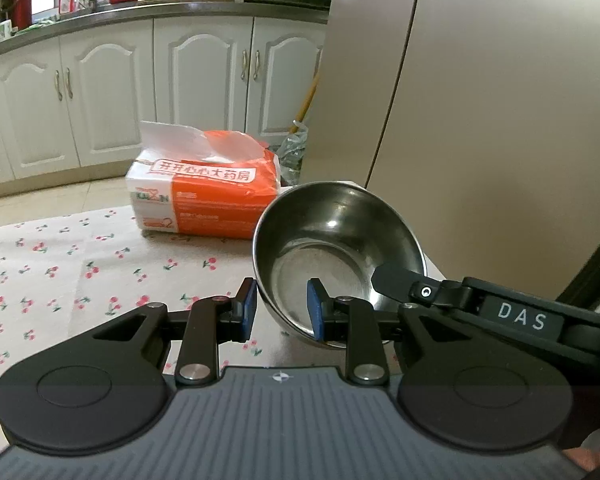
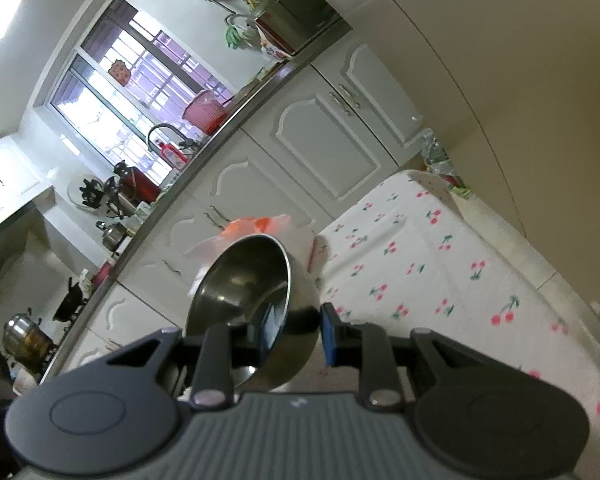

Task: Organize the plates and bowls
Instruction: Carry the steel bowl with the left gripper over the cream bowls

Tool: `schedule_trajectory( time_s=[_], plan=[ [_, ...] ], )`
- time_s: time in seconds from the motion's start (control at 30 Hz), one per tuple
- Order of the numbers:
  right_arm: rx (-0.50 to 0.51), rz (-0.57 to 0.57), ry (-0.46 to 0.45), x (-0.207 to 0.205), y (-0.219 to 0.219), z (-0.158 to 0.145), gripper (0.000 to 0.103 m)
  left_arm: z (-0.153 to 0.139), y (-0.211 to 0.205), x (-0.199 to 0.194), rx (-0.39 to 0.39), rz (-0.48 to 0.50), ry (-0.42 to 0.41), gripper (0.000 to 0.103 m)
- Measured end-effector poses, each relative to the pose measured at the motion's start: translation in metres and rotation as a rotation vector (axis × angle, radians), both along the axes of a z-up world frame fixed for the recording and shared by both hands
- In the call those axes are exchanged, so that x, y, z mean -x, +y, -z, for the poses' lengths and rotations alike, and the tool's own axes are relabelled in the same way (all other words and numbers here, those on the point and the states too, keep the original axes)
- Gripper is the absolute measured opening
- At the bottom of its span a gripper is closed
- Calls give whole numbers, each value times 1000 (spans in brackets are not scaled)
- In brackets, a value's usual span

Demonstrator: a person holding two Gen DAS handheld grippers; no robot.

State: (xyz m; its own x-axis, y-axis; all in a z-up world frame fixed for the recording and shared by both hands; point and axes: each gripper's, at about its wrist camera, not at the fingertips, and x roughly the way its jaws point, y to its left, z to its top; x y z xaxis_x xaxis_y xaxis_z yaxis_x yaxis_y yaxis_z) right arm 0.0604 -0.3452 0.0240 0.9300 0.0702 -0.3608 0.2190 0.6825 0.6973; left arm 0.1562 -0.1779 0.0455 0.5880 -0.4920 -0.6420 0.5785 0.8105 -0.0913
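A steel bowl [image 1: 340, 232] hangs tilted over the cherry-print tablecloth [image 1: 60, 272]. My left gripper [image 1: 282, 310] is shut on the bowl's near wall, with one blue pad outside and one inside. A black finger [image 1: 396, 280] of my right gripper reaches over the bowl's right rim. In the right wrist view the same steel bowl [image 2: 240, 280] fills the centre. My right gripper [image 2: 299, 334] is shut on its wall, left pad inside and right pad outside. No plates show in either view.
An orange-and-white tissue pack [image 1: 204, 196] lies on the table behind the bowl. A tall beige panel [image 1: 480, 100] stands close on the right. White kitchen cabinets [image 1: 112, 92] and a cluttered counter [image 1: 140, 12] run along the back. The tablecloth [image 2: 440, 260] stretches to the right.
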Motion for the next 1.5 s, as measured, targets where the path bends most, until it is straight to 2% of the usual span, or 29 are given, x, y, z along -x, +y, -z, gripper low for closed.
schedule_trajectory(
  time_s=[0.73, 1.13, 1.5],
  plan=[
    [-3, -50, -43, 67, 63, -31, 23, -40, 85, 77, 50, 24, -40, 31],
    [-28, -96, -22, 112, 106, -36, 23, -52, 132, 122, 99, -1, -16, 31],
    [-68, -130, 10, 152, 142, -32, 24, -48, 171, 151, 137, -25, 58, 31]
  ],
)
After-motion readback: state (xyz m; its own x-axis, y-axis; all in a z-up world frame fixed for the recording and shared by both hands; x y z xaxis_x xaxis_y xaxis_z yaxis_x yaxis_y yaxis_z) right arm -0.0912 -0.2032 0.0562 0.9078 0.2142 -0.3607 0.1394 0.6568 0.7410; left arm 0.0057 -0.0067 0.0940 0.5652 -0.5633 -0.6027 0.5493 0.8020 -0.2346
